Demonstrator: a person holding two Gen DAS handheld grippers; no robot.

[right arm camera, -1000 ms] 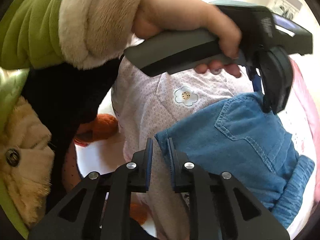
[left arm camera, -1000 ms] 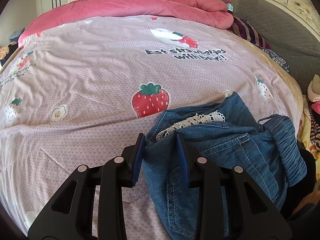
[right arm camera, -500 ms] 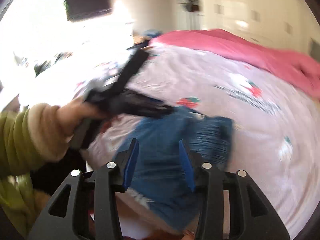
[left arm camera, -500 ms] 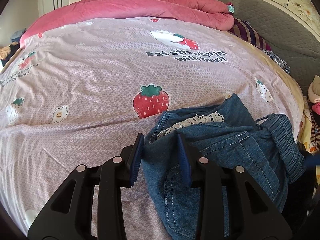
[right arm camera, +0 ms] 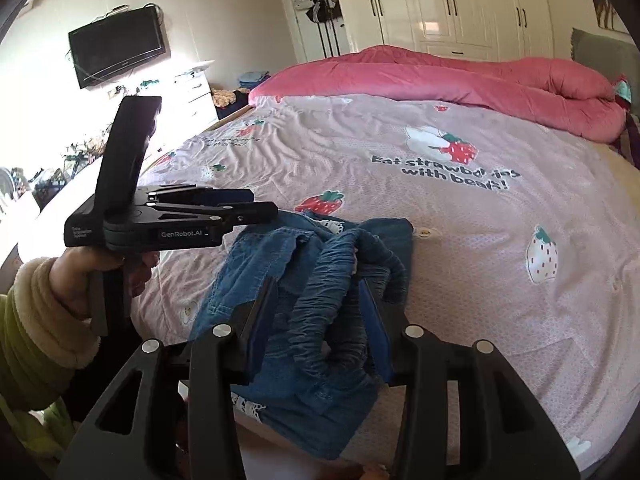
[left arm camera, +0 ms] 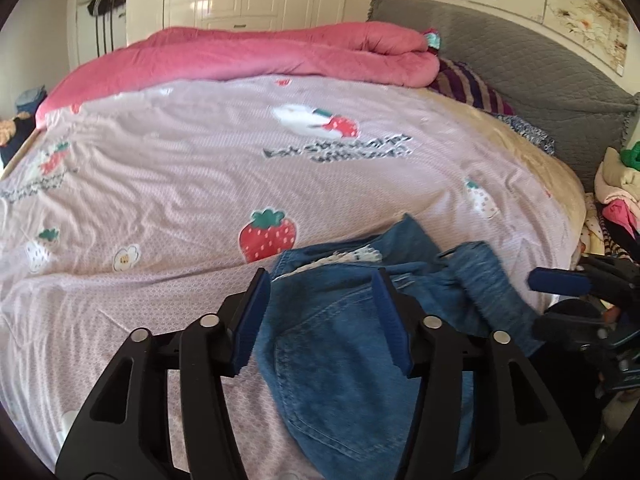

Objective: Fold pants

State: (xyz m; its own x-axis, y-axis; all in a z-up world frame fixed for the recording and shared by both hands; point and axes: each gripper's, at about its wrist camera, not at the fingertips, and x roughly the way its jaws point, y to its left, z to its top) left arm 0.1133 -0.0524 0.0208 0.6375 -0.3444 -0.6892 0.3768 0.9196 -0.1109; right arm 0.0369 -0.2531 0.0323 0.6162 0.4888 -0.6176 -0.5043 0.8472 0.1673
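Blue denim pants with white lace trim (left arm camera: 352, 344) lie crumpled at the near edge of the bed, also in the right wrist view (right arm camera: 320, 304). My left gripper (left arm camera: 320, 312) is open, its jaws wide on either side of the pants' left part, just above the cloth. My right gripper (right arm camera: 316, 312) is open, its jaws on either side of the gathered elastic waistband (right arm camera: 328, 292). The left gripper shows from the side in the right wrist view (right arm camera: 256, 210), held in a hand. A tip of the right gripper shows in the left wrist view (left arm camera: 560, 280).
The bed has a pink strawberry-print sheet (left arm camera: 200, 168). A rolled pink quilt (left arm camera: 260, 52) lies along its far side, with a grey headboard (left arm camera: 520, 80) at right. Clothes (left arm camera: 616, 192) are piled at far right. White wardrobes (right arm camera: 460, 4) and a wall TV (right arm camera: 116, 52) stand behind.
My left gripper has opened wider over the pants. My right gripper let go of the pants' edge, opened, and swung round to face the bed, over the waistband.
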